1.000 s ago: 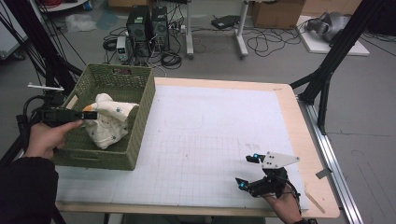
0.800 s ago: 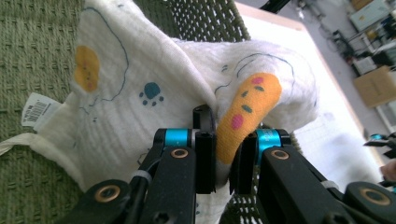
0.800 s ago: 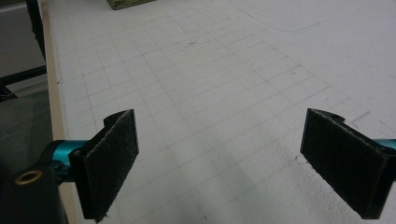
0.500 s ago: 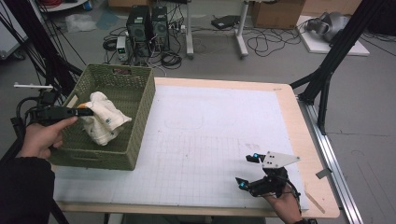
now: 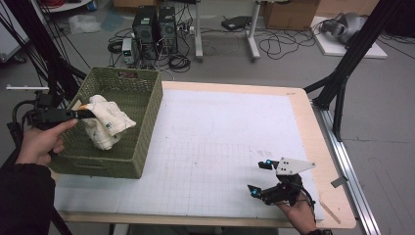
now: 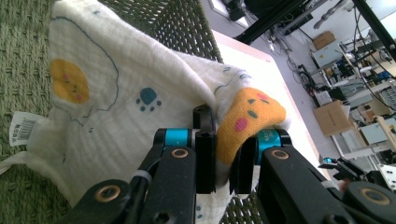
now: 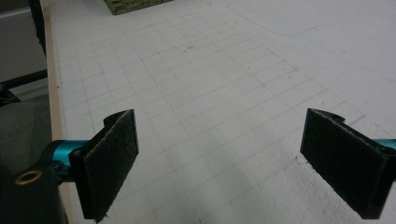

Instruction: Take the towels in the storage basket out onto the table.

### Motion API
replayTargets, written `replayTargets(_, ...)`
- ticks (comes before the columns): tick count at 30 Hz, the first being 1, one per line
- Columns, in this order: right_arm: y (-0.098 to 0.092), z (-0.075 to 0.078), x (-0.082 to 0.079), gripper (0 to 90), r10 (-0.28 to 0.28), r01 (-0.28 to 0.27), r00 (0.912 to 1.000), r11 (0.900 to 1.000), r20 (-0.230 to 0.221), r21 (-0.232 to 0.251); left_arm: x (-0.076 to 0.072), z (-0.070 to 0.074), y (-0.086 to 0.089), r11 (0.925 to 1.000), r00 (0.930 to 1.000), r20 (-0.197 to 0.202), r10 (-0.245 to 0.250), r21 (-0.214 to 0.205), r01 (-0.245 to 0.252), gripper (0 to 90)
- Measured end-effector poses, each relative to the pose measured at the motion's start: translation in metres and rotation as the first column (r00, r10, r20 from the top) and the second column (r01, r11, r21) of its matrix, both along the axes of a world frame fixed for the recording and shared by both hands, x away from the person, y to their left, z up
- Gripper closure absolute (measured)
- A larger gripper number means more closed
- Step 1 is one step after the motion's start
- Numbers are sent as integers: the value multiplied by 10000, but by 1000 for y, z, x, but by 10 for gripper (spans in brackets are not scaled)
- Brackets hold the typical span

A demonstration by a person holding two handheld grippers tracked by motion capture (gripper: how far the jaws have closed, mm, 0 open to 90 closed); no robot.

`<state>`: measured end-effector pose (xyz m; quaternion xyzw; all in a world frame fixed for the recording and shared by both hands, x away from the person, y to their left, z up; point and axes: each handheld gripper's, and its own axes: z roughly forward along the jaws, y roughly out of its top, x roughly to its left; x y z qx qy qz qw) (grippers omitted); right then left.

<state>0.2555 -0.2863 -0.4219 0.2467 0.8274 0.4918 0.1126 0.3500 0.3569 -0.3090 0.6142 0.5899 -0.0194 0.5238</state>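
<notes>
A cream cloth [image 5: 105,123] [image 6: 121,93] printed with yellow patches and blue paw marks hangs bunched inside the green woven basket [image 5: 142,147]. My left gripper [image 5: 84,113] [image 6: 223,163] is shut on an orange-yellow fold of that cloth, over the basket's left side. A barcode label [image 6: 21,127] sticks out of the cloth's edge. My right gripper [image 5: 259,177] [image 7: 224,158] rests low over the white gridded mat [image 5: 215,147] near the table's front right, open, with nothing between its pads [image 7: 112,154].
The basket stands at the table's left edge. Beyond the table lie computer towers [image 5: 154,24], cables and cardboard boxes on the floor. A black frame leg [image 5: 342,73] rises by the right edge, with a metal rail [image 5: 350,171] alongside.
The left gripper has drawn the cloth a little leftward and up within the basket. The right gripper has not moved.
</notes>
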Motion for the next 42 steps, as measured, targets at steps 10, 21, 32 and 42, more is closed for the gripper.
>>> replayTargets(10,0,1,0,105,49,-49,10000,10000,-34,65,0,4,-1,9999,10000,23,-79,-101,79,829)
replayTargets(21,-2,1,0,105,25,-25,10000,9999,32,144,5,1,-9,9994,9996,-5,-295,-158,295,829)
replayTargets(32,-3,2,0,104,58,-58,10000,9996,26,269,12,6,-38,9897,9939,556,-950,-1024,1003,829)
replayTargets(42,-2,3,1,104,71,-72,10000,9994,37,327,15,29,-86,9638,9685,1350,-2091,-1391,2274,830)
